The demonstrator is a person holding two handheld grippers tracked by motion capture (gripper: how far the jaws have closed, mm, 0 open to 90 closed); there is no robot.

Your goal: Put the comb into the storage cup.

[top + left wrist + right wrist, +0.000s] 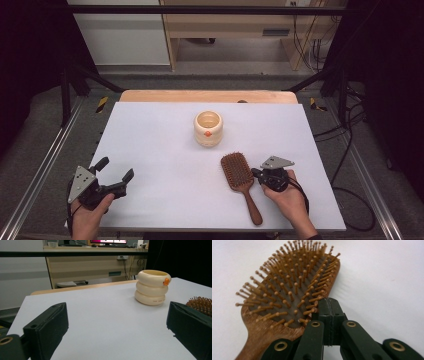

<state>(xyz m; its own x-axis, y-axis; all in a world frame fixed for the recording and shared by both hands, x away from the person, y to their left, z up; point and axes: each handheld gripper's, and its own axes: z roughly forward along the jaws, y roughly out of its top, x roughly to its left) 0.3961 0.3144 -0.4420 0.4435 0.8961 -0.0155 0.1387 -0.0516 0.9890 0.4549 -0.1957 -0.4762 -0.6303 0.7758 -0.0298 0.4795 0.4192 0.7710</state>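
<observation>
Right up close in the right gripper view, I'm pushing my right gripper (329,307), jaws pressed flat together with nothing between them, against the right edge of the wooden hairbrush (287,305), so I reckon I should be nudging low on the wood rather than up in the bristles, slow enough that it isn't spinning. From above, the brush is lying bristles-up near the front right of the white table (165,150), handle towards me, with the cream ringed pot (208,128) further back in the middle. Meanwhile my left gripper (114,176) is sitting near the front left, jaws wide and empty.
</observation>
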